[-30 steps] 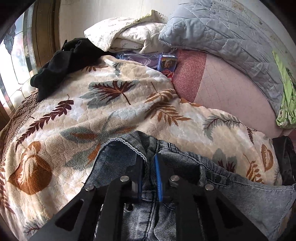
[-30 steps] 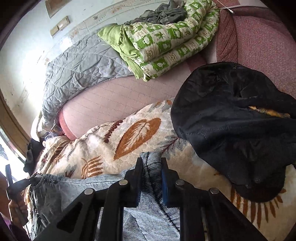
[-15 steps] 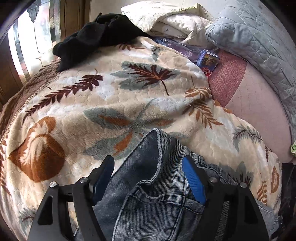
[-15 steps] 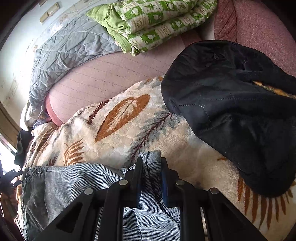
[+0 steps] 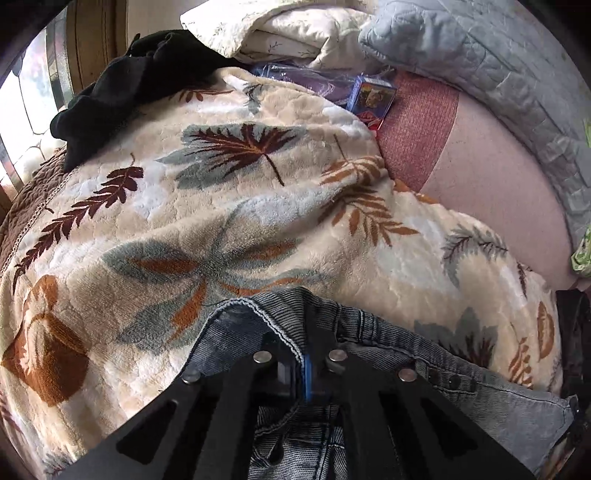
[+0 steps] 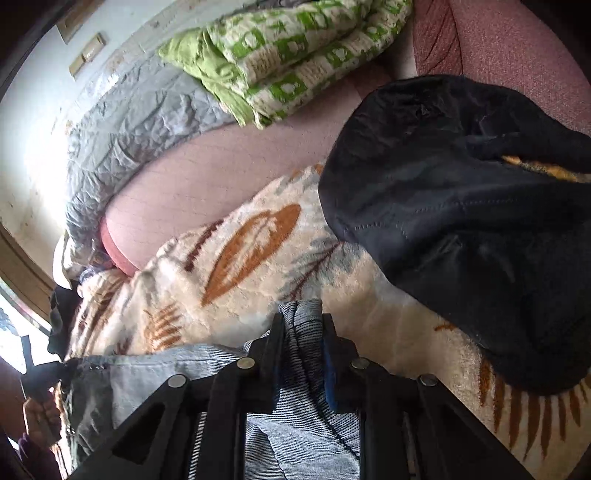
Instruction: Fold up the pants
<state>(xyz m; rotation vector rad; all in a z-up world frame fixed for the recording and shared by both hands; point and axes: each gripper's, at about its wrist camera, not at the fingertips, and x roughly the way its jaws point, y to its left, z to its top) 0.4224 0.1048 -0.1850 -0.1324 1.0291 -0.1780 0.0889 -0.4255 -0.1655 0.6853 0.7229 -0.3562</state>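
Note:
Grey-blue denim pants [image 5: 391,343] lie on a cream blanket with a leaf print [image 5: 207,206]. My left gripper [image 5: 303,354] is shut on the waistband edge of the pants, near the button fly. In the right wrist view the pants [image 6: 155,384] stretch to the left, and my right gripper [image 6: 301,332] is shut on a bunched fold of the pants at the other end. The left gripper [image 6: 40,373] shows small at the far left of that view.
A black garment [image 6: 461,221] lies on the blanket just right of my right gripper. Another black garment [image 5: 125,88], white bedding [image 5: 295,33] and a small box [image 5: 373,96] lie at the back. A grey quilt [image 6: 140,122] and a green patterned quilt [image 6: 295,55] lie along the wall.
My left gripper was shut on the pants, opened wide half a second ago, and is now shut again on the waistband edge. My right gripper has kept its hold.

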